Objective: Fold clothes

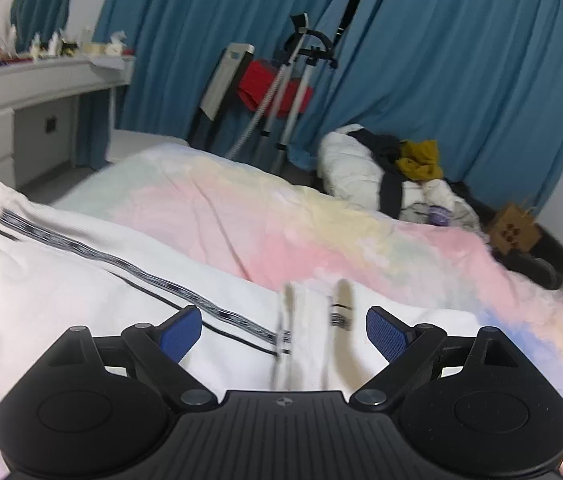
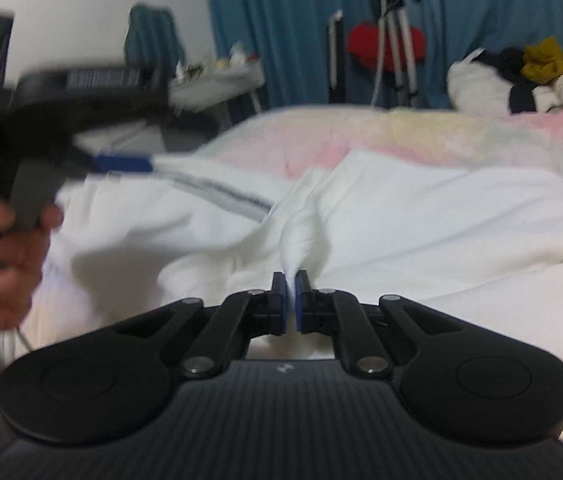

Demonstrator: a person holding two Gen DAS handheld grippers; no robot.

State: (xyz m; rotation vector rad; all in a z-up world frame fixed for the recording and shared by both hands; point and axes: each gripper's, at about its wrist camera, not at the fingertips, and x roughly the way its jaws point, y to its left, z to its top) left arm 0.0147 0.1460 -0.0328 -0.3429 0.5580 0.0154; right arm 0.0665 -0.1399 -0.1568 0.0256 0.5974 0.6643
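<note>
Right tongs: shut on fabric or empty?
Shut on the white garment: the right tongs stand nearly together, with a bunched ridge of cloth pinched between the blue pads.

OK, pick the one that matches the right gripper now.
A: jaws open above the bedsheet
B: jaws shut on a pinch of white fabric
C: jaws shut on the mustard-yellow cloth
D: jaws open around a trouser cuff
B: the right gripper has its jaws closed on a bunched fold of the white striped garment.

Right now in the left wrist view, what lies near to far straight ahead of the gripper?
left gripper → white garment with striped band → pastel bedspread → steamer stand → blue curtain
</note>
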